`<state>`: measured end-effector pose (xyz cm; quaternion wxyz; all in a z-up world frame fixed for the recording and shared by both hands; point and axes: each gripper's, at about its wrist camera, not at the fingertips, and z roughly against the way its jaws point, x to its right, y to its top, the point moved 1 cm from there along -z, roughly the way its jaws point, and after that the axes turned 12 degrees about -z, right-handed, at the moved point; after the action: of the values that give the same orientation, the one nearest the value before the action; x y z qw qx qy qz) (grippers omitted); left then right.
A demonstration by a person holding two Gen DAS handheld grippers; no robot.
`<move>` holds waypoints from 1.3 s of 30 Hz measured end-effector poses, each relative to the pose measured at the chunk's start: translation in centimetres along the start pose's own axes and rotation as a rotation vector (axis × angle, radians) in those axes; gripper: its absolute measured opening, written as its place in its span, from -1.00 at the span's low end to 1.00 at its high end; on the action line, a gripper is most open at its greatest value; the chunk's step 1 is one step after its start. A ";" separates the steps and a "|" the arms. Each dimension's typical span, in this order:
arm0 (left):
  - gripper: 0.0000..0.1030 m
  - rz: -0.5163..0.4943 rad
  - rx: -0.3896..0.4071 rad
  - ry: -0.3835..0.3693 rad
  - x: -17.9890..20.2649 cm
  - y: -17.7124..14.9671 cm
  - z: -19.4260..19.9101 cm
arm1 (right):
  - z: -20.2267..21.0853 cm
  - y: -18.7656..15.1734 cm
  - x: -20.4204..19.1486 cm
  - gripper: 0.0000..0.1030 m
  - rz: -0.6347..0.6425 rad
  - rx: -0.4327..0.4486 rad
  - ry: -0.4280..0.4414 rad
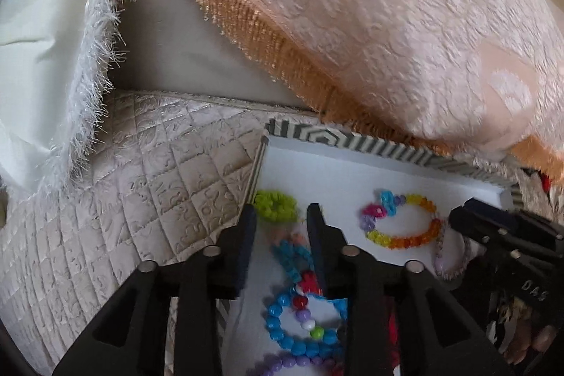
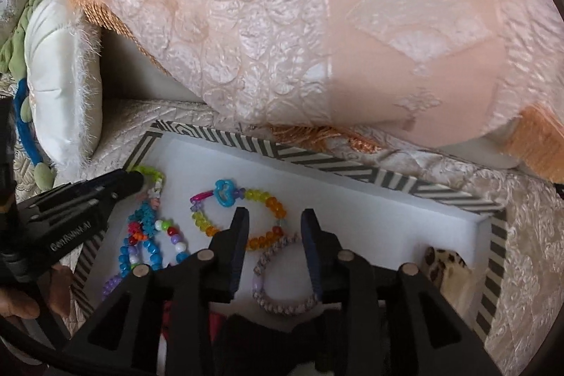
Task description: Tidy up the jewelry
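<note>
White foam: it lines the striped tray (image 2: 356,173) resting on the quilted bedspread (image 1: 116,199), and all my jewelry sits on it.
Step in hand: sorting the bracelets inside the tray, I judge; several are bunched at the left end and nothing is gripped yet.
Left gripper (image 1: 282,214): fingers spread, empty, hanging over the tray's left end with the lime-green bracelet (image 1: 275,206) just beyond the tips.
Under the left fingers: the blue beaded bracelet (image 1: 299,326) and its tangled neighbours lie below and between them, overlapping one another.
Right gripper (image 2: 275,217): also spread and empty, poised above the middle of the tray.
Right target, likely: the pale lilac bracelet (image 2: 278,270) lies between my right fingers, with the orange-and-yellow bracelet (image 2: 253,217) just beyond, the two overlapping at one edge.
Next move calls for: lowering onto one strand only, closing gently, then lifting clear so the overlapping beads don't drag along.
Pose: both tools tilt down towards the foam, converging from either side; the right one's tip shows near the tray's right end in the left view.
Behind: a peach cushion (image 2: 317,41) leans close to the far rim.
</note>
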<state>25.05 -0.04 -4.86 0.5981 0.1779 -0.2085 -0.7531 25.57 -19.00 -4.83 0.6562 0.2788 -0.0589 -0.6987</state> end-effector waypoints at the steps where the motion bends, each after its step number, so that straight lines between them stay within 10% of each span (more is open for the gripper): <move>1: -0.62 -0.017 0.004 0.022 0.4 -0.2 0.3 | 0.4 -0.3 0.1 -0.37 0.002 0.004 0.001; 39: -0.62 -0.003 0.198 0.149 6.0 -8.3 16.1 | 14.3 -10.4 -0.6 0.19 -0.039 0.228 -0.140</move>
<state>8.52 -2.64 4.37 0.5902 0.2917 -0.2367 -0.7145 9.69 -21.10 2.68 0.6007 0.3032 -0.1785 -0.7179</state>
